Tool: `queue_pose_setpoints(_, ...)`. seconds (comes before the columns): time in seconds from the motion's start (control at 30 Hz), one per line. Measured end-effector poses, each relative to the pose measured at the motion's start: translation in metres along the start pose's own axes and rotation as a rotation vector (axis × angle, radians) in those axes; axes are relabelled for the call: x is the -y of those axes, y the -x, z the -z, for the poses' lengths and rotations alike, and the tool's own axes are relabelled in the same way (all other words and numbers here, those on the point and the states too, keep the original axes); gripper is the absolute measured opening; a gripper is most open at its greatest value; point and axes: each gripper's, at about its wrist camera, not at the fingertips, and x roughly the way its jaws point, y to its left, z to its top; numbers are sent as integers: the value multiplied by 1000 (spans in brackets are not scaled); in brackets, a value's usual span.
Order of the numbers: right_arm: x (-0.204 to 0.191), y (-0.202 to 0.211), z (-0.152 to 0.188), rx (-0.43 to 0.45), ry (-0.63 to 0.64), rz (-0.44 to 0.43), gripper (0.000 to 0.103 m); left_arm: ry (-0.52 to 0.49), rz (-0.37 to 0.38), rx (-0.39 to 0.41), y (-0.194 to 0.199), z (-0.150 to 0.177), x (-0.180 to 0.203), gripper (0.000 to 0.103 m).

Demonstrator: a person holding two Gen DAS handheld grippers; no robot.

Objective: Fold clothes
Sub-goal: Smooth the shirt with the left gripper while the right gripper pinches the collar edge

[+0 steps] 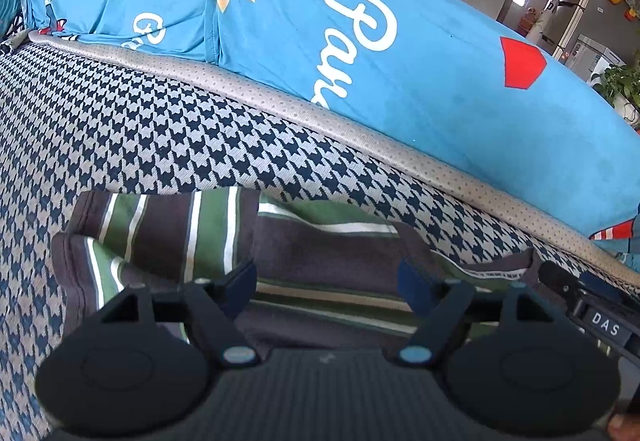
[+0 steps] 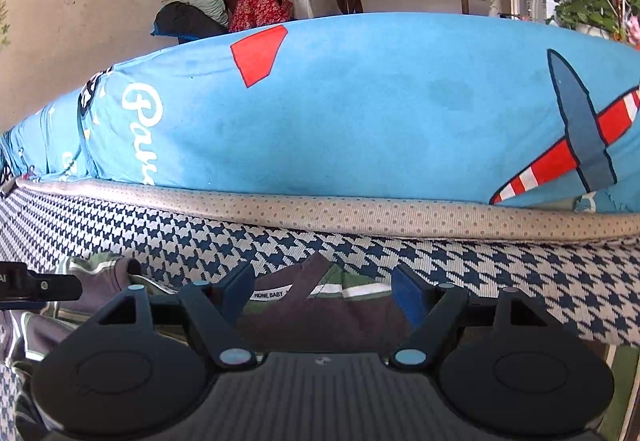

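Observation:
A brown, green and white striped garment [image 1: 320, 241] lies crumpled on a blue-and-grey houndstooth mat [image 1: 120, 129]. My left gripper [image 1: 326, 277] hovers just over it, open, with striped cloth showing in the gap and neither pad pressing on it. My right gripper [image 2: 322, 285] is open too, over the garment's neck end [image 2: 304, 321], where a white "HONE BABY" label [image 2: 268, 295] shows between its fingers. Each view catches part of the other gripper: the right one [image 1: 580, 293] at the right edge, the left one [image 2: 36, 287] at the left edge.
A long blue printed cushion [image 1: 400, 53] [image 2: 360, 113] runs along the back of the mat, behind a grey dotted piping edge [image 2: 360, 215]. Beyond it are a table with piled clothes [image 2: 224, 9], a chair, doorways and potted plants [image 2: 596, 5].

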Motion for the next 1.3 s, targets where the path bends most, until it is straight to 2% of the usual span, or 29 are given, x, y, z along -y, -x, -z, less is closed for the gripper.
queue_pose_setpoints(0.13, -4, -16, 1, -36, 61, 33, 75, -12, 0, -7, -2, 1, 1, 77)
queue_pose_setpoints(0.3, -4, -31, 6, -69, 60, 25, 75, -27, 0, -16, -4, 2, 2, 78)
queue_pose_setpoints(0.33, -6, -32, 7, -65, 78, 29, 72, -30, 0, -18, -4, 2, 2, 78)
queue_pose_setpoints(0.37, -8, -33, 7, -61, 93, 32, 59, -33, 0, -20, -4, 2, 2, 78)
queue_pose_setpoints(0.4, -9, -33, 7, -57, 102, 30, 54, -36, -1, -22, -5, 2, 2, 78)
queue_pose_setpoints(0.47, -11, -34, 7, -53, 115, 24, 33, -42, -8, -30, -7, 3, 4, 78)
queue_pose_setpoints(0.57, -14, -33, 6, -45, 128, 29, 20, -63, -18, -37, -9, 5, 8, 78)
queue_pose_setpoints(0.67, -8, -29, 1, 0, 78, 45, 11, -81, -17, -38, -9, 6, 13, 78)
queue_pose_setpoints(0.77, 2, -18, -10, 90, -14, 51, 10, -95, -13, -38, -9, 7, 17, 79)
queue_pose_setpoints(0.87, 8, -2, -18, 229, -71, 105, 10, -119, -24, -28, -10, 8, 22, 85)
queue_pose_setpoints(0.93, 12, 0, -21, 258, -103, 115, 11, -134, -48, -24, -11, 9, 25, 90)
queue_pose_setpoints(0.97, 14, -2, -23, 253, -116, 113, 13, -139, -65, -25, -12, 10, 26, 90)
queue_pose_setpoints(1.0, 17, -9, -23, 201, -123, 103, 13, -142, -85, -28, -14, 10, 27, 90)
queue_pose_setpoints(1.1, 24, -24, -18, 104, -155, 146, 14, -125, -110, -38, -14, 9, 25, 90)
queue_pose_setpoints(1.17, 30, -19, -17, 113, -183, 138, 26, -106, -108, -36, -11, 8, 24, 90)
queue_pose_setpoints(1.3, 33, -3, -22, 129, -183, 105, 36, -75, -79, -29, 1, 6, 23, 91)
